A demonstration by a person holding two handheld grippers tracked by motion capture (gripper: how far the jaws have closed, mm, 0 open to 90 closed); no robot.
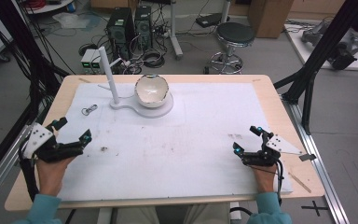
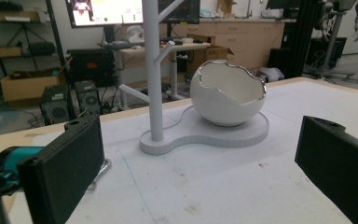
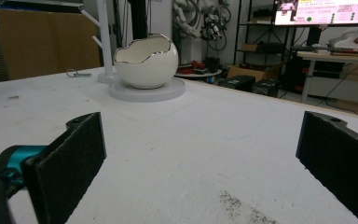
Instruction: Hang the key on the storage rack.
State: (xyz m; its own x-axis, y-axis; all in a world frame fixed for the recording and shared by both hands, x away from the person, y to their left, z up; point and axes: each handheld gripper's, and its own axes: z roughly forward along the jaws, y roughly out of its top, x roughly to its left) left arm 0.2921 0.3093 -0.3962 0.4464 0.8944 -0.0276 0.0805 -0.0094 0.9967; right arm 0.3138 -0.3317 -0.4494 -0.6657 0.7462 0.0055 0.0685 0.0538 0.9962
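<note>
Glossy ceramic bowl (image 1: 152,90) (silvery rim), matt plastic stand (image 1: 121,103), metal keyring (image 1: 89,110)

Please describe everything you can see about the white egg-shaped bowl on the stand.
The white egg-shaped bowl looks like glossy ceramic, formed as a cracked eggshell with a jagged, silver-edged rim. It is empty, opening upward and slightly tilted. It rests on the round part of the white flat base, beside the white branched post. Nothing else touches it.

Both sleeves (image 1: 42,207) are teal; each gripper is black with teal-tipped jaws; the left gripper (image 1: 73,136) and right gripper (image 1: 247,138) carry grey three-cornered plates; black cables trail back.
</note>
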